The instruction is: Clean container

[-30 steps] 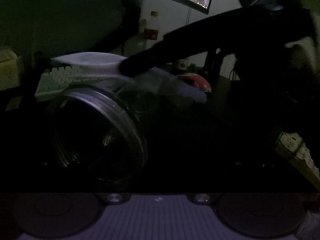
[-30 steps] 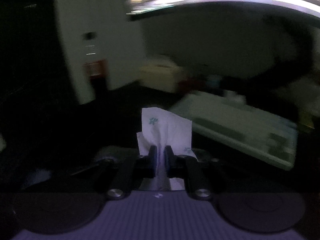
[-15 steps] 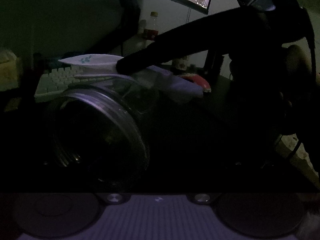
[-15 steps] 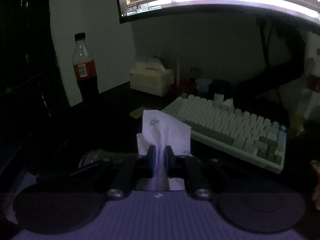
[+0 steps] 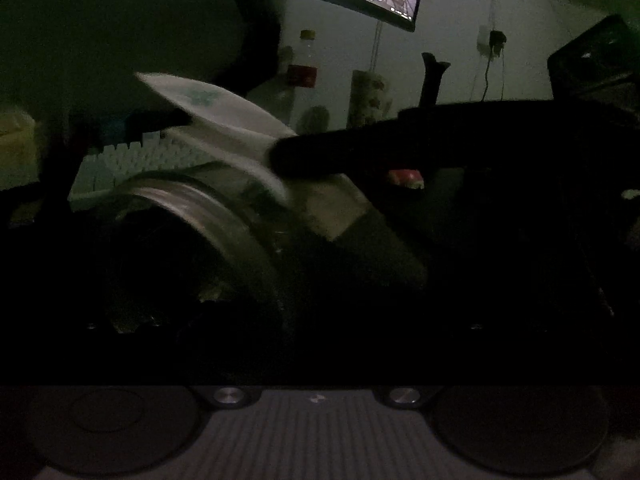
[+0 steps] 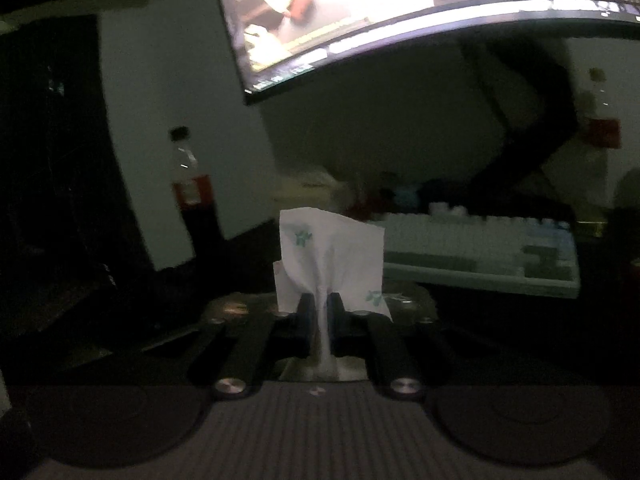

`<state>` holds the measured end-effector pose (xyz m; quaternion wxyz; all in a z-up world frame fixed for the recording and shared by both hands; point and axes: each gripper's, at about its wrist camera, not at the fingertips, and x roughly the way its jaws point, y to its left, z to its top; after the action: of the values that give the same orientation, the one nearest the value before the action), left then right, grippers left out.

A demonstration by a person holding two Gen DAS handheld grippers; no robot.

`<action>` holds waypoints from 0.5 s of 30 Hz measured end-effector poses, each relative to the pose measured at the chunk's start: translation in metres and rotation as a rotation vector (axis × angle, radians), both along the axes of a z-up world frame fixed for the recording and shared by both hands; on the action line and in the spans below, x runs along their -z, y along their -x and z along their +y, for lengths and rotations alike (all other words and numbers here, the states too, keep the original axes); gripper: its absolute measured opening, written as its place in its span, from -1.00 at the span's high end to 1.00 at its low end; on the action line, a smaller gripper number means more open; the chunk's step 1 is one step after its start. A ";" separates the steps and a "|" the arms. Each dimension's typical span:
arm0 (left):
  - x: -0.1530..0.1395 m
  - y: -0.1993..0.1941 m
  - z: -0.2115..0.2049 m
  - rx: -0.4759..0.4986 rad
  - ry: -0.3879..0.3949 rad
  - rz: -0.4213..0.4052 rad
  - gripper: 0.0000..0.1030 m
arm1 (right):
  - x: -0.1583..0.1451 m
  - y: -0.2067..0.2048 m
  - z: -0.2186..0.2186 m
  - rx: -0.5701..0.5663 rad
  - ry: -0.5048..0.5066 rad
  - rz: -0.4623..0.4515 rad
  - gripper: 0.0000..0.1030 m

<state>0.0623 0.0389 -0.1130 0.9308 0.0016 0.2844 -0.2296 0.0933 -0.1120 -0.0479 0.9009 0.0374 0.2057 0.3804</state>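
A clear glass jar (image 5: 208, 240) with a threaded rim lies close in front of the left wrist camera, its mouth toward the left. My left gripper's fingers are lost in the dark, so its grip on the jar does not show. My right gripper (image 6: 321, 308) is shut on a white tissue (image 6: 328, 256) with green prints. In the left wrist view the right gripper (image 5: 280, 156) reaches in from the right, and the tissue (image 5: 216, 120) fans out just above the jar's upper side.
The room is dark. A white keyboard (image 6: 480, 256) lies behind the jar under a curved monitor (image 6: 400, 12). A cola bottle (image 6: 192, 188) stands at the left wall, a tissue box (image 6: 304, 192) beside it. A second bottle (image 5: 304, 64) stands at the back.
My right gripper has tilted upward and swung with the tissue. In the left wrist view its tip moved right and lower, and the tissue now stands higher above the jar.
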 end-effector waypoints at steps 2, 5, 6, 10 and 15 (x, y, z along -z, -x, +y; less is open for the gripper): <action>-0.001 0.003 0.000 0.002 0.006 0.003 -0.99 | -0.002 0.002 0.007 -0.048 -0.003 0.000 0.82; -0.003 0.005 0.001 0.003 0.017 0.007 -0.99 | -0.007 -0.006 0.012 -0.059 0.021 0.001 0.82; -0.003 0.005 0.002 0.002 0.017 0.006 -0.99 | -0.008 -0.012 0.011 -0.032 0.034 0.004 0.82; -0.003 0.006 0.001 -0.001 0.011 0.002 -0.99 | -0.007 -0.037 -0.001 0.134 0.074 0.019 0.82; -0.005 0.006 0.001 -0.002 0.008 0.004 -0.99 | -0.001 -0.025 -0.009 0.086 0.032 0.024 0.82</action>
<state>0.0558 0.0401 -0.1082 0.9305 -0.0028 0.2853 -0.2297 0.1185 -0.1212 -0.0470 0.9144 0.0364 0.2207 0.3376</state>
